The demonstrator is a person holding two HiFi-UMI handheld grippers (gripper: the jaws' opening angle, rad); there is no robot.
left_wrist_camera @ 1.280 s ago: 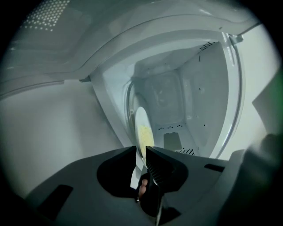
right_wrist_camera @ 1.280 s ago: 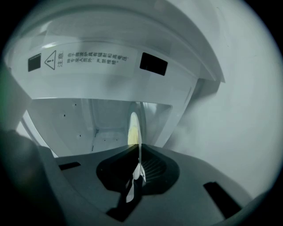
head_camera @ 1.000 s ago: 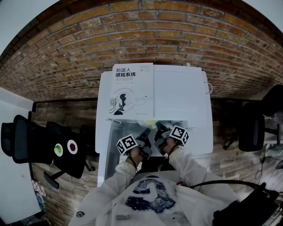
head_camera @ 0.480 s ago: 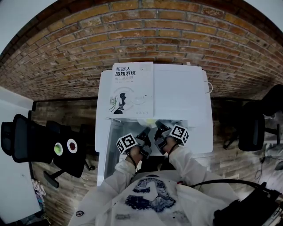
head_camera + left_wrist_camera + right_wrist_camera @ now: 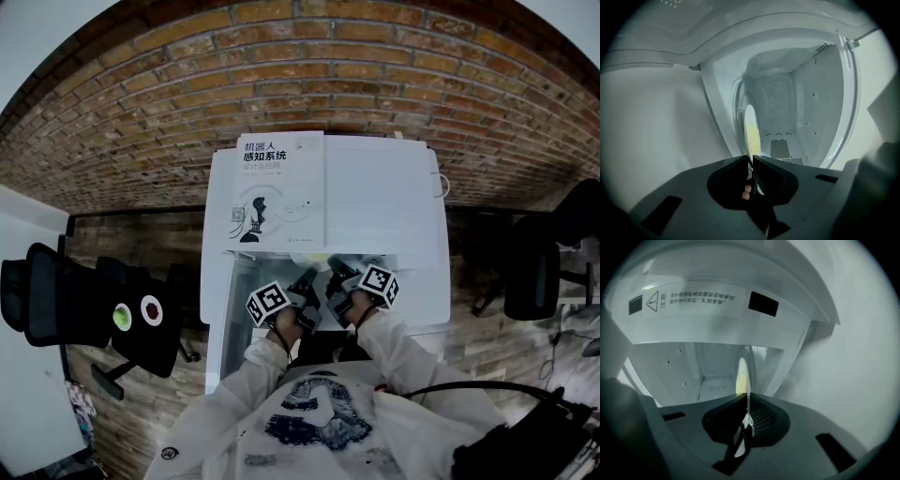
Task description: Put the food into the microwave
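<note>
Your left gripper (image 5: 751,159) just closed onto the rim of the round white plate (image 5: 750,116) of yellow food (image 5: 753,138); right gripper (image 5: 747,398) pinched the opposite rim. Plate hung at the mouth of the open white microwave (image 5: 806,108). Two-handed grip looked set for insertion.

White sleeves (image 5: 251,377) and printed shirt (image 5: 319,424); left gripper (image 5: 751,160) and right gripper (image 5: 747,398) are black.
</note>
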